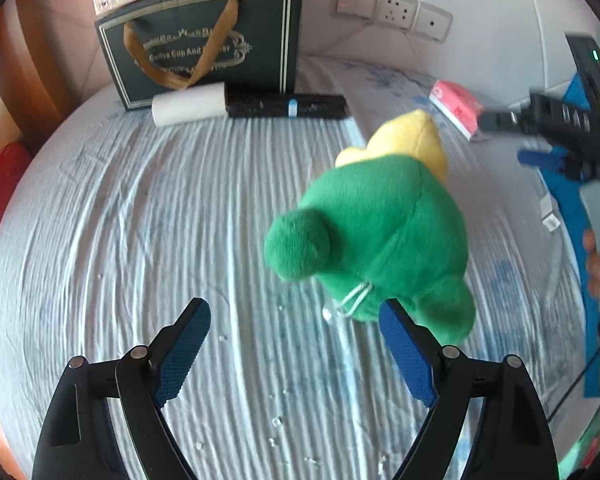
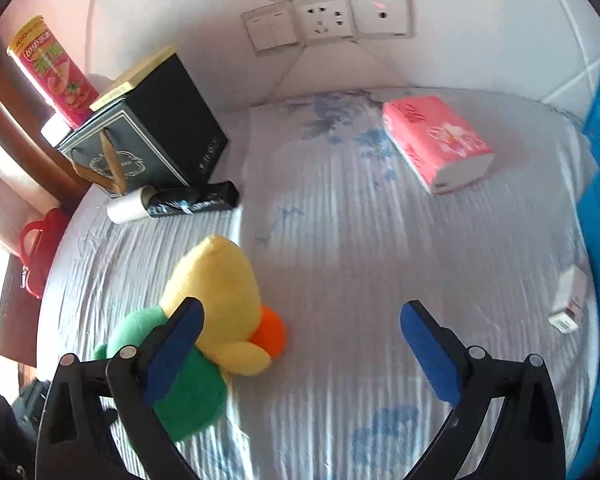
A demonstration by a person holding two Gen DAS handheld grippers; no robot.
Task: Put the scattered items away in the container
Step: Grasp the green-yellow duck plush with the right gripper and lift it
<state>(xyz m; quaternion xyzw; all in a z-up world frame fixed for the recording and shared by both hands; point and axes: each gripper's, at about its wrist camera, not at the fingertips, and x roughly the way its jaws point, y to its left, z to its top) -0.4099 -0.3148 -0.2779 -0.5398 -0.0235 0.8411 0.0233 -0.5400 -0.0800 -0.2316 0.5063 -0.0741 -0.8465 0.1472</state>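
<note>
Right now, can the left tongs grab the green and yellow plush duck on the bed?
Probably yes. The left tongs stand open just short of the green and yellow plush duck, and only bare striped bedsheet lies between them. The duck sits a little to their right, so a small shift seems needed.

Both wrist cameras look steeply down along their own fingers at the bed (image 1: 140, 220), close above it, the left from behind the plush (image 1: 380, 232), the right from its beak side, sharing plush (image 2: 216, 292), box (image 2: 160, 128) and sockets (image 2: 324, 20).
</note>
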